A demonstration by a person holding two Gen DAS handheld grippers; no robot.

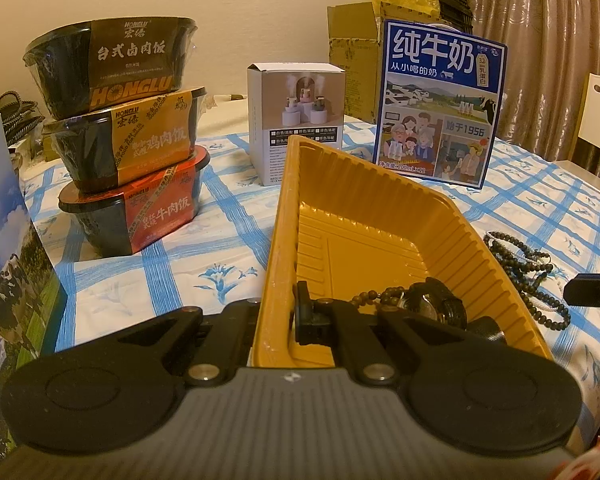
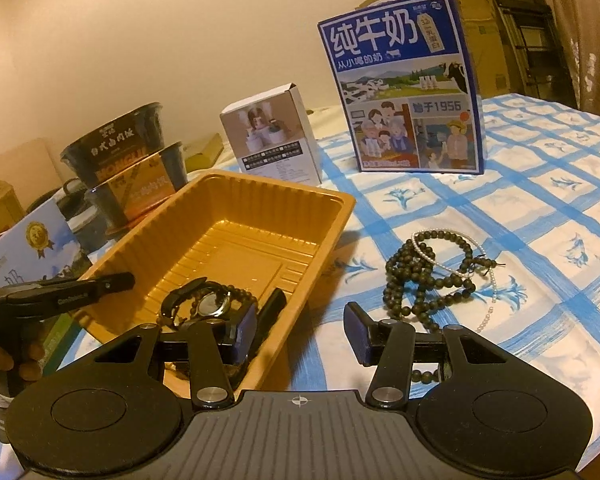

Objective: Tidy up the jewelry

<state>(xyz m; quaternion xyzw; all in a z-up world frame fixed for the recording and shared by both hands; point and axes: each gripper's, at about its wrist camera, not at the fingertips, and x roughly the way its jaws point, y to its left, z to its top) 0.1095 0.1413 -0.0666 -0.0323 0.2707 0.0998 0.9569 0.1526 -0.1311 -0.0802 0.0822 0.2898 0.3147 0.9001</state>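
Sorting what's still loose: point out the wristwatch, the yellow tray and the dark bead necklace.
wristwatch [image 2: 211, 305], right wrist view, on its dial.
yellow tray [image 2: 342, 205], right wrist view, on its far corner rim.
dark bead necklace [image 2: 410, 276], right wrist view, on the bunched strands on the cloth.

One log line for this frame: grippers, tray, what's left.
left gripper: shut on tray rim | right gripper: open | in tray: watch | on cloth: beads

- three stacked instant rice bowls [image 1: 116, 132], desk's left
- white product box [image 1: 296, 120] behind
- blue milk carton [image 1: 440, 104] upright, right of it
- cardboard box [image 1: 354, 40] at back
- blue-checked tablecloth [image 2: 520, 208]
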